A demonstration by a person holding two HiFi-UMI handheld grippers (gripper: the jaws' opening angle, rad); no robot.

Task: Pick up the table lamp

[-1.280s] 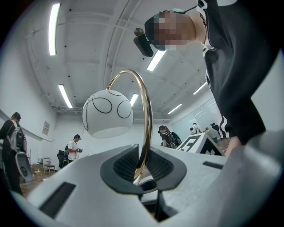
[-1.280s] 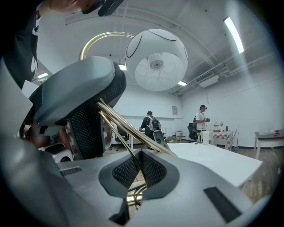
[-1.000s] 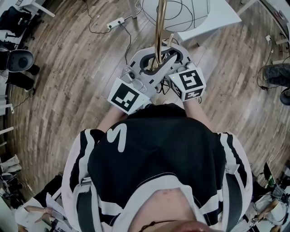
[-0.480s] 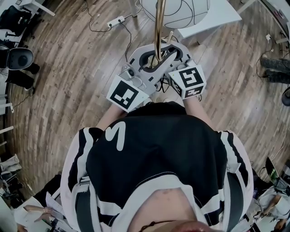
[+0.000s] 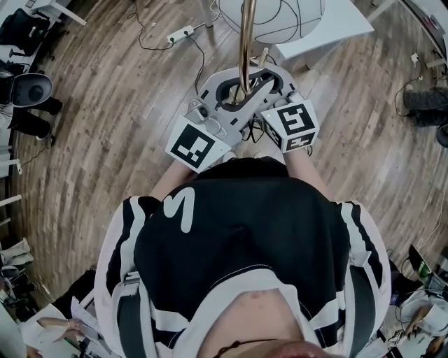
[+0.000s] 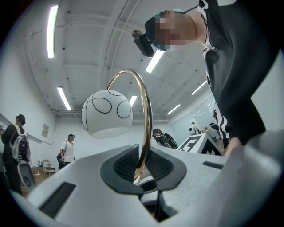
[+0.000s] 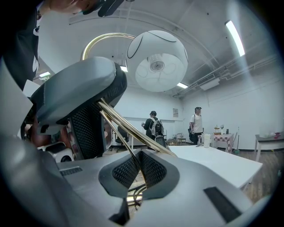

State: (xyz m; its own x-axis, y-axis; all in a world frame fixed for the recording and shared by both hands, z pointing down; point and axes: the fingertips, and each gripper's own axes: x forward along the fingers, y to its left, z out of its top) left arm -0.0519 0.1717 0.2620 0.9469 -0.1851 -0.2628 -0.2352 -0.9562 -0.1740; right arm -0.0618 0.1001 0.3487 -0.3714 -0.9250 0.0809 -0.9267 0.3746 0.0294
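Note:
The table lamp has a curved gold stem [image 5: 245, 42] and a white globe shade [image 5: 269, 15] marked with black lines. In the head view both grippers meet at the stem in front of the person's chest. The left gripper [image 5: 236, 91] is shut on the gold stem [image 6: 144, 133], which rises between its dark pads and arcs over to the shade [image 6: 106, 113]. The right gripper [image 5: 264, 78] is shut on a thin gold rod [image 7: 122, 137] of the lamp, which runs down between its pads [image 7: 153, 170]. A left-gripper pad [image 7: 86, 115] holds the thicker stem [image 7: 137, 133] just above.
A white table [image 5: 329, 28] stands beyond the lamp, with a power strip [image 5: 178, 33] and cables on the wood floor. Black gear [image 5: 28, 91] lies at the left and shoes [image 5: 425, 101] at the right. People [image 7: 153, 126] stand far off in the room.

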